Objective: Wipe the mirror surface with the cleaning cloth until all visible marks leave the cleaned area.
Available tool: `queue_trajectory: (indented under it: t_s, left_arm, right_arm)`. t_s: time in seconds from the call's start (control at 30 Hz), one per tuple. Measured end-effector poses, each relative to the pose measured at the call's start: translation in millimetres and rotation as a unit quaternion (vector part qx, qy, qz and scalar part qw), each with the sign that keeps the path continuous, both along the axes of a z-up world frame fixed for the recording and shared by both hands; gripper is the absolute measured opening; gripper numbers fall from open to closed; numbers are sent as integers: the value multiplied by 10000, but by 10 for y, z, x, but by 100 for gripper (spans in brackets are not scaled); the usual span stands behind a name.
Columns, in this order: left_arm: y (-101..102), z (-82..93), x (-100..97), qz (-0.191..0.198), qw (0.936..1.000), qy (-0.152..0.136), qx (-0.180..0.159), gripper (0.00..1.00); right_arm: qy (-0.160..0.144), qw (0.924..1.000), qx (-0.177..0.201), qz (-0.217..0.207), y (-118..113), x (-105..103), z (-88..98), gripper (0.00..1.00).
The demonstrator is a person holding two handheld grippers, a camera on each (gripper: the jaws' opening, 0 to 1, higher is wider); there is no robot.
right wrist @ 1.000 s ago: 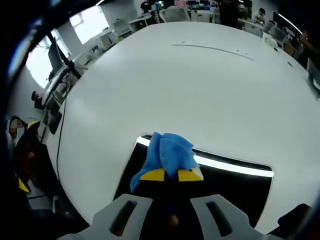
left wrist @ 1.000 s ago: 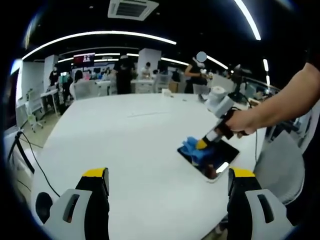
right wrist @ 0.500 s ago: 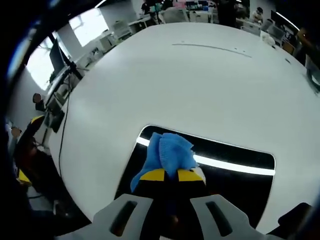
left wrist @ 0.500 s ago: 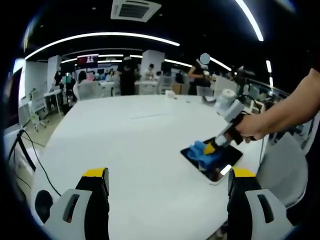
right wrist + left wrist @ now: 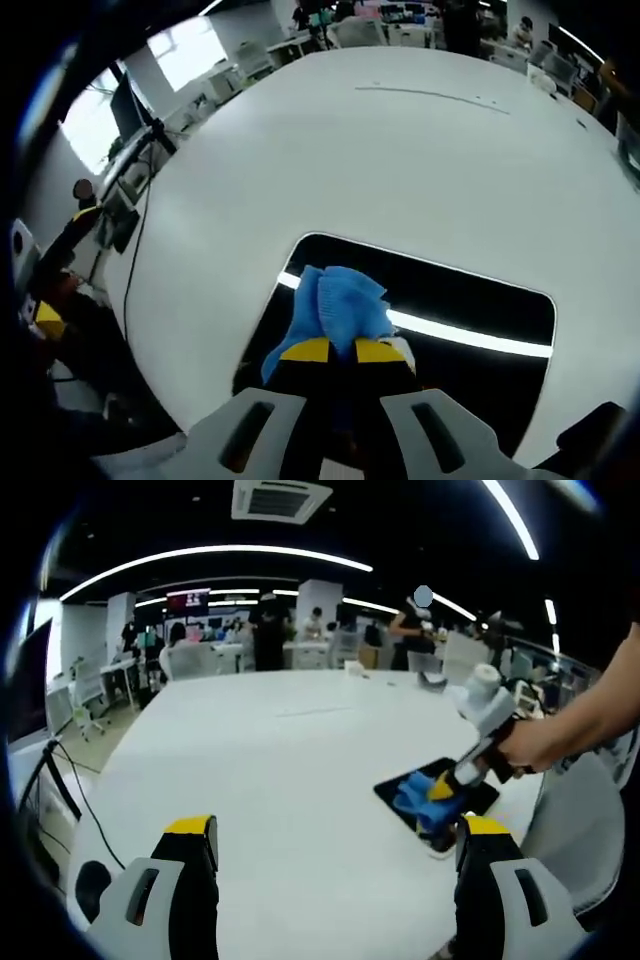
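Observation:
A dark rectangular mirror [image 5: 455, 305] lies flat on the white table [image 5: 400, 160], reflecting a bright ceiling strip. My right gripper [image 5: 340, 350] is shut on a blue cleaning cloth [image 5: 340, 305], which is pressed on the mirror's near left part. In the left gripper view the mirror [image 5: 478, 797] lies at the right near the table edge, with the cloth [image 5: 418, 798] under the right gripper [image 5: 443, 787], held by a person's hand [image 5: 530, 745]. My left gripper [image 5: 335, 832] stands open above the table, with nothing between its fingers.
The table's edge runs close behind the mirror [image 5: 450, 852] in the left gripper view. A grey chair [image 5: 580, 830] stands just beyond it. Cables and a stand [image 5: 130, 130] sit off the table's left side. People and desks fill the far room.
The right gripper has drawn the cloth toward the mirror's near edge, so more bare mirror shows beyond the cloth. The left gripper's camera shifted a little; its jaws stay open.

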State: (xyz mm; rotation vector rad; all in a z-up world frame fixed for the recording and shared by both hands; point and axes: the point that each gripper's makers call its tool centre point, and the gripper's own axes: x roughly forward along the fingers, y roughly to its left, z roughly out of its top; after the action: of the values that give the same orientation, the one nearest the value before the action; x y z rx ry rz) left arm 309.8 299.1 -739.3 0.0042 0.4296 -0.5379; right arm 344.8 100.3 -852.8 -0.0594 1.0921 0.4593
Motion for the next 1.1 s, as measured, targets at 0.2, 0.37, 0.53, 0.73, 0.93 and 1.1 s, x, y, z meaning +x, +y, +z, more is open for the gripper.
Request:
queue_trajectory:
  t_s: [0.2, 0.37, 0.53, 0.73, 0.93, 1.1]
  left_arm:
    - [-89, 1, -82, -278, 9996, 20, 2, 100]
    - [-24, -13, -77, -296, 9995, 62, -62, 100]
    - [45, -9, -53, -170, 9998, 31, -46, 100]
    - [14, -90, -60, -253, 9996, 98, -13, 100]
    - [-14, -63, -19, -243, 9997, 63, 7, 100]
    - [-38, -73, 19, -328, 9994, 96, 49, 100]
  right_arm:
    - [-59, 10000, -5, -73, 0, -66, -2, 0]
    - [-71, 9999, -12, -98, 2, -120, -5, 0]
    - [-21, 10000, -85, 0, 5, -155, -8, 0]
    - [-83, 10000, -35, -26, 3, -190, -11, 1]
    - [-78, 9999, -69, 115, 13, -252, -9, 1]
    - [-78, 9999, -12, 78, 19, -309, -8, 1]
